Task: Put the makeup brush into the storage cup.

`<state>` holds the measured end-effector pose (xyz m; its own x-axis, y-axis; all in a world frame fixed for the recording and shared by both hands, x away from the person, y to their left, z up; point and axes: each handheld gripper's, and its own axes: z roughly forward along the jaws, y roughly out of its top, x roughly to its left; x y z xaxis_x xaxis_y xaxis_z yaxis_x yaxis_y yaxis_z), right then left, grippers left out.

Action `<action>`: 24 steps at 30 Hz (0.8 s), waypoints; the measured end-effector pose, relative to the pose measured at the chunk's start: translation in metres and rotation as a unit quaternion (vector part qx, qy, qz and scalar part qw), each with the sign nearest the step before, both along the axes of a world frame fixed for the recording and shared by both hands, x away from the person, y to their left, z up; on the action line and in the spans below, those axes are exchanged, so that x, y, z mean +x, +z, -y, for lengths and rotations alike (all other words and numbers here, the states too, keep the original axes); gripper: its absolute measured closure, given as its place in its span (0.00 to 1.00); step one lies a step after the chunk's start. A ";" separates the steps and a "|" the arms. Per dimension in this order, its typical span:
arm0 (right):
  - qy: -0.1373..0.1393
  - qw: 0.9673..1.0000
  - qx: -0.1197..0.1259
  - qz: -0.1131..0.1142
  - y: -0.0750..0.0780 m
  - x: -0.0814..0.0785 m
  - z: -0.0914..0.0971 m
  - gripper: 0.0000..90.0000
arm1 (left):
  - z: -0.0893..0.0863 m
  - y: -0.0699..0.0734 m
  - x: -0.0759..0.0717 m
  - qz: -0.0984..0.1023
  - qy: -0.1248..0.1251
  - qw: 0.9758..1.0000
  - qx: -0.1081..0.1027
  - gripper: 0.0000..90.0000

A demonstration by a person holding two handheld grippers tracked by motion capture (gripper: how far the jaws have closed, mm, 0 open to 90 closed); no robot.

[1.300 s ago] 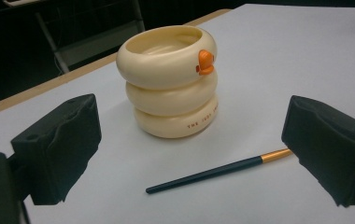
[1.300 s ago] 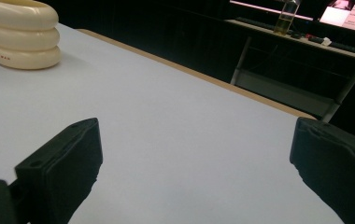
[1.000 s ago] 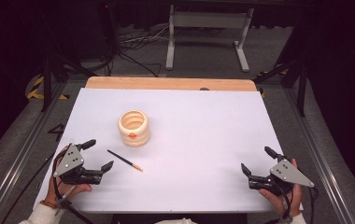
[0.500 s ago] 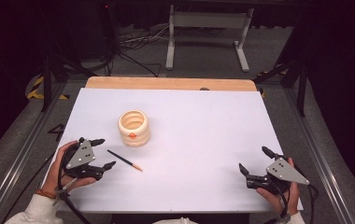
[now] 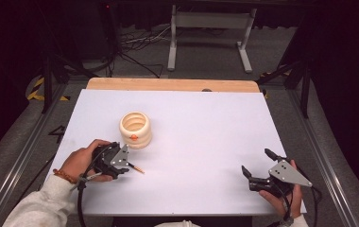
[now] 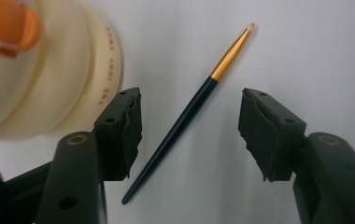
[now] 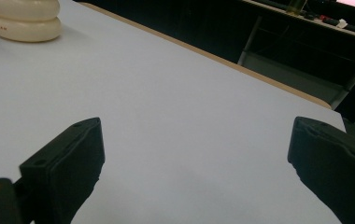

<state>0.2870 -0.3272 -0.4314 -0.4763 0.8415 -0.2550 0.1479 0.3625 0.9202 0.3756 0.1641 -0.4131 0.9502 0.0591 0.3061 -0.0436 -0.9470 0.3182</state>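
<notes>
While closing, left gripper point(image 6: 189, 135) straddles a slim black brush point(image 6: 189, 109) (gold ferrule), pads clear.

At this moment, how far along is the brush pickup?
Done: the left gripper straddles the paintbrush beside the cream holder. In hand: its fingers have just been closing, not yet touching. Left: grip and lift. The right gripper rests open.

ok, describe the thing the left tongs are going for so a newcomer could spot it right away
On the white table, look at the near left part, just in front of the cream ribbed pot. The brush lies flat there between the open left tongs, touching neither pad. It is the one thin stick: dark handle, gold band, pale orange tip.
</notes>
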 end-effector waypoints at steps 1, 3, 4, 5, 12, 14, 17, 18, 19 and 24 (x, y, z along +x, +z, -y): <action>0.000 1.000 0.000 0.000 0.000 0.000 0.000 0.05 | 0.000 0.000 0.000 0.000 0.000 1.000 0.000 0.47; 0.001 1.000 -0.001 0.000 0.000 0.000 0.000 0.05 | 0.008 -0.001 0.004 -0.007 -0.012 1.000 0.025 0.48; 0.001 1.000 -0.001 0.002 0.000 0.000 0.000 0.05 | 0.010 -0.001 0.006 -0.011 -0.017 0.999 0.031 0.51; 0.001 1.000 0.000 0.001 0.000 0.000 0.000 0.05 | 0.014 -0.002 0.007 -0.018 -0.020 0.999 0.043 0.52; 0.003 1.000 -0.001 0.000 -0.001 0.000 0.000 0.05 | 0.030 -0.006 0.017 -0.045 -0.038 0.995 0.085 0.58; 0.004 1.000 -0.001 0.000 -0.001 0.000 0.000 0.05 | 0.031 -0.007 0.019 -0.050 -0.038 0.995 0.083 0.60; 0.004 1.000 -0.001 -0.001 -0.001 0.000 0.000 0.05 | 0.032 -0.010 0.022 -0.065 -0.039 0.993 0.087 0.64; 0.004 1.000 -0.001 0.000 -0.001 0.000 0.000 0.05 | 0.033 -0.012 0.023 -0.068 -0.038 0.993 0.089 0.65; 0.004 1.000 -0.001 0.000 -0.001 0.000 0.000 0.05 | 0.033 -0.012 0.024 -0.070 -0.039 0.993 0.090 0.66; 0.004 1.000 -0.002 0.000 -0.001 0.000 0.000 0.05 | 0.034 -0.013 0.023 -0.094 -0.044 0.990 0.090 0.81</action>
